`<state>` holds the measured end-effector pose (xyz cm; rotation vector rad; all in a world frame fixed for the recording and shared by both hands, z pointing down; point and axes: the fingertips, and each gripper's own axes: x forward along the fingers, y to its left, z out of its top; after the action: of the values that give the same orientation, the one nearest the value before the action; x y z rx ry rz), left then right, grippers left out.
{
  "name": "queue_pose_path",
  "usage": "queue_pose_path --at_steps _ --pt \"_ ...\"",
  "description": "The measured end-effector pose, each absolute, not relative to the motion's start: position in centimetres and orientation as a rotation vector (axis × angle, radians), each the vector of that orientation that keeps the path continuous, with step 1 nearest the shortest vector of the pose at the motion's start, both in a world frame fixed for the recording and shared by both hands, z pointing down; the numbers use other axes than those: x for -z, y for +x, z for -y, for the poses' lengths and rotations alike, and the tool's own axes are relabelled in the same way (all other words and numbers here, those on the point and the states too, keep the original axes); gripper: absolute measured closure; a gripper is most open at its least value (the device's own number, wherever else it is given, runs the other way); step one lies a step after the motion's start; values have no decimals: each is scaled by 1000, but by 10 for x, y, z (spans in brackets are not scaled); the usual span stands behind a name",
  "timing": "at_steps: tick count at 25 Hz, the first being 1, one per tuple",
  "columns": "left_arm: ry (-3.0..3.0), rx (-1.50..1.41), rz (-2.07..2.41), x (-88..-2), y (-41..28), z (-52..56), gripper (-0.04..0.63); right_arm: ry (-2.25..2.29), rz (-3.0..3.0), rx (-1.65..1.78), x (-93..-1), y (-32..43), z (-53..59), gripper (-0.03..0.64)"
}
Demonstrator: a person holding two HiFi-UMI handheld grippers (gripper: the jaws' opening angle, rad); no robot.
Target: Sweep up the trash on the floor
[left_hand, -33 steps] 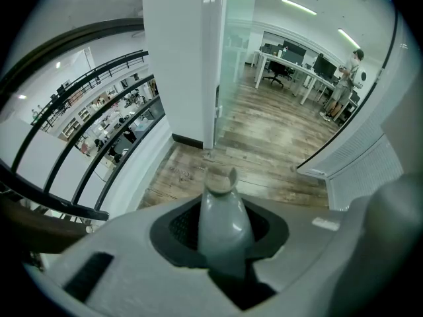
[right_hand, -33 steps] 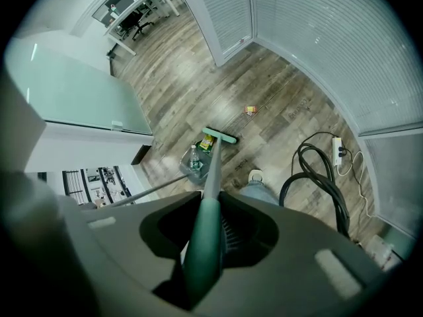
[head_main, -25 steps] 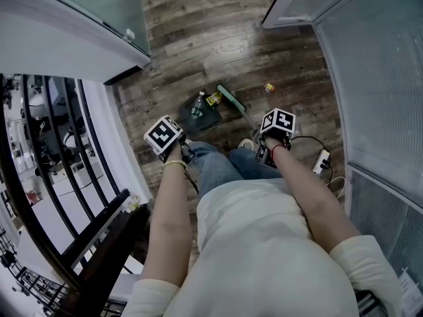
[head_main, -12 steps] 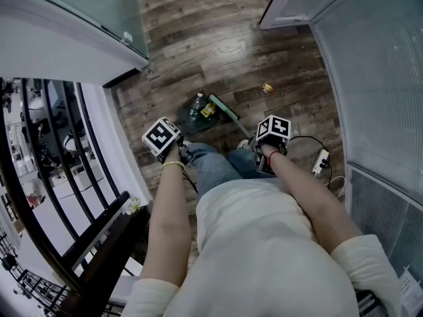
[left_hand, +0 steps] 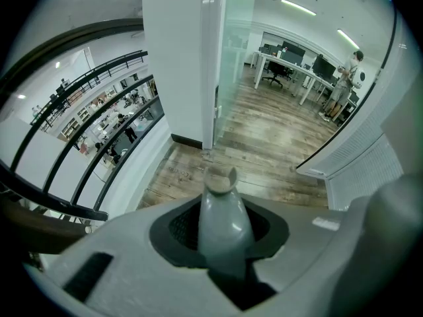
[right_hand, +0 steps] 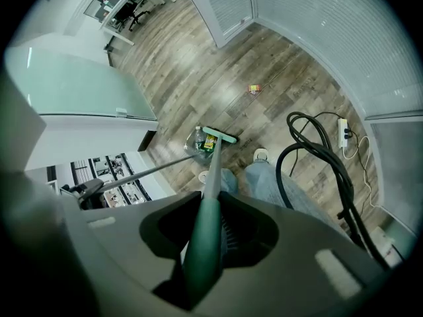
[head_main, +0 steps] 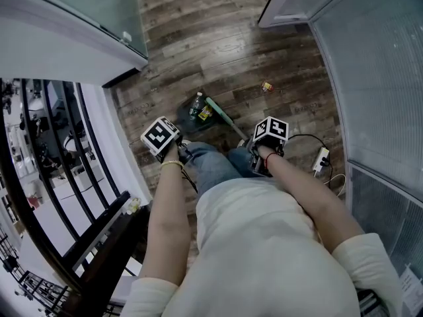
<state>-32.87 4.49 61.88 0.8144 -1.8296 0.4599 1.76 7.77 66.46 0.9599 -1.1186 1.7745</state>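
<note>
Now R gripper (right_hand: 209,235) clamps broom (right_hand: 213,172), L gripper (left_hand: 222,243) clamps dustpan handle (left_hand: 221,197).

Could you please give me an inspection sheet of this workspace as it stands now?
Surface: wood-plank floor.
Job's things: green broom head against the dustpan, which holds a bottle and a yellow wrapper.
Clutter: one small wrapper lies loose, apart from the dustpan.
Grippers: left claw shut on the dustpan's grey handle; right claw shut on the green broom's handle.
Cables: black cable loops beside the person's leg; white power strip on the floor.
Surroundings: black railing at left, glass partition, slatted wall at right.
</note>
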Motion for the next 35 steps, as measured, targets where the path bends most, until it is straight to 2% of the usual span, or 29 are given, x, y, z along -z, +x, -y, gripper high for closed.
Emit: queue_pose_path --at_steps 13,35 --pt "822 -461 1832 -620 -329 -47 500 883 1156 -1762 -654 12 -96 520" --pt "848 -481 1820 -619 -323 -54 502 985 1139 -1879 -646 58 -95 520"
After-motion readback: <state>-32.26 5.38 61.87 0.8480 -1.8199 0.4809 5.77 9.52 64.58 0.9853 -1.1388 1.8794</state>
